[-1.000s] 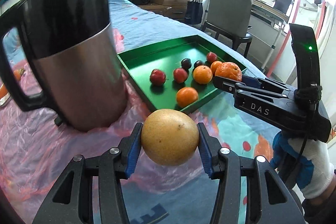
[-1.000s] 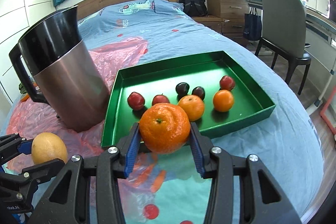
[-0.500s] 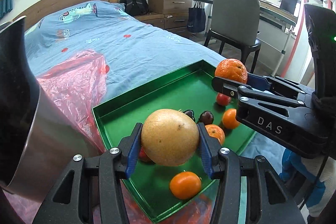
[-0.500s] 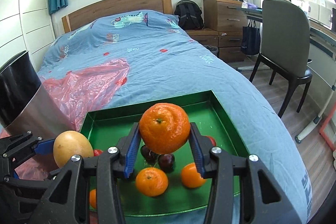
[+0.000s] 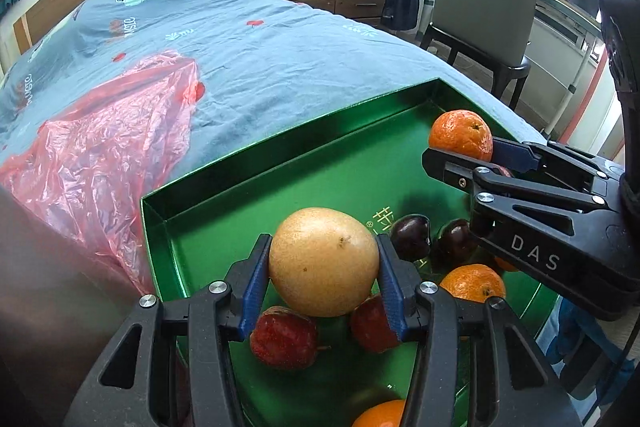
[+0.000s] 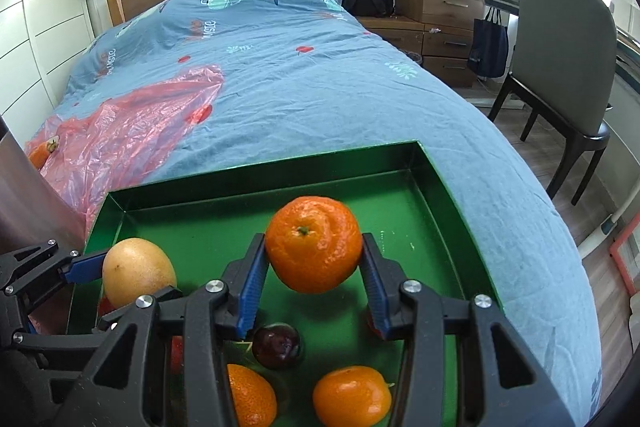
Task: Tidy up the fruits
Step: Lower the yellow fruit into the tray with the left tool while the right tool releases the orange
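The right gripper [image 6: 314, 281] holds a large orange [image 6: 314, 243] between its blue pads, jaws closed against the fruit's sides, above the green tray [image 6: 440, 183]. At the left edge the left gripper [image 6: 86, 263] carries a yellow pear [image 6: 138, 271] over the tray's near left corner. On the tray floor below lie a dark plum [image 6: 277, 345] and two smaller oranges [image 6: 352, 395], one partly hidden behind the gripper frame. The tray rests on a blue bedspread [image 6: 300, 79], beside a crumpled pink plastic bag [image 6: 132, 135]. A metal jug [image 6: 28, 203] fills the left margin. A grey chair [image 6: 560, 75] stands beside the bed.
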